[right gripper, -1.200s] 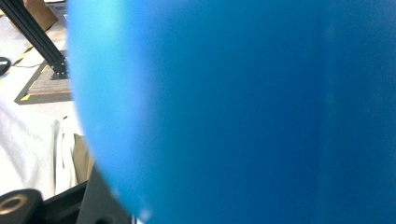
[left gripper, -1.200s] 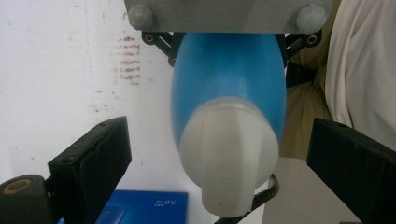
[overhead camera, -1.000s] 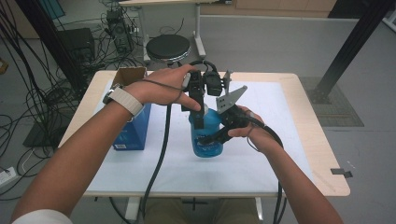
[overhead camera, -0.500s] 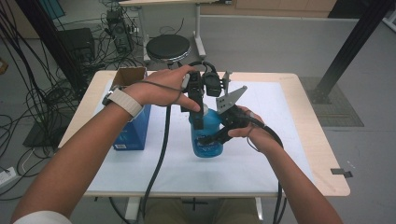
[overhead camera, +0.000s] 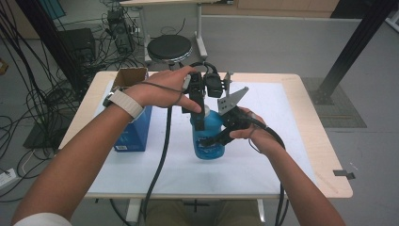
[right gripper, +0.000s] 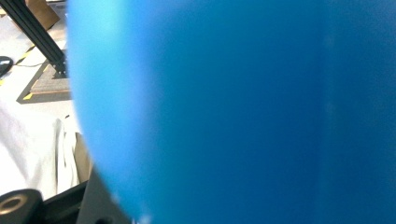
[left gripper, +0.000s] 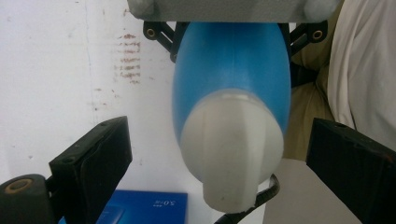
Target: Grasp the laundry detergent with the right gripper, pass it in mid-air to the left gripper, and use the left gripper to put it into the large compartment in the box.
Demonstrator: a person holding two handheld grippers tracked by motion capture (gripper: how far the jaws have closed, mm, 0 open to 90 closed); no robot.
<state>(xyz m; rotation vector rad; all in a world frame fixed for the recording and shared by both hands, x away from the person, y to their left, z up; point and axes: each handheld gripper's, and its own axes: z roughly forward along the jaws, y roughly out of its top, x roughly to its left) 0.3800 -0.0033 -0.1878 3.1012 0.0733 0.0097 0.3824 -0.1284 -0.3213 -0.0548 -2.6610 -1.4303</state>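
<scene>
Left gripper (left gripper: 224,154): jaws spread wide, one on each side of the white cap (left gripper: 231,144), neither pad touching it. Released, nothing grasped. The cap sits dead centre between the jaws, so closing is a straight squeeze with no sideways shift needed.

Right gripper (overhead camera: 225,134): jaws clenched on the blue bottle (overhead camera: 207,134), gripping its body from the person's right side, low to mid height. In the right gripper view the bottle wall (right gripper: 233,112) is pressed right up against the camera, blurred.

The bottle stands upright on the white sheet (overhead camera: 263,165) that covers the worktop (overhead camera: 324,155), about the middle and a bit toward the person. Its long axis is vertical and the cap faces up. The left gripper (overhead camera: 200,101) comes down onto it from above, so the cap's axis runs along the jaws' line of approach. The left hand (overhead camera: 162,89) is the one nearer the cap; the right hand (overhead camera: 251,134) only steadies the body.

Judgement: the step in hand looks like taking hold of the cap, probably to twist it off while the right holds the bottle still.

Further out: a blue box (overhead camera: 134,134) stands to the left of the bottle, apart from it, with an open cardboard box (overhead camera: 129,75) behind it at the worktop's far left corner. A black stool (overhead camera: 169,47) is beyond the worktop.
</scene>
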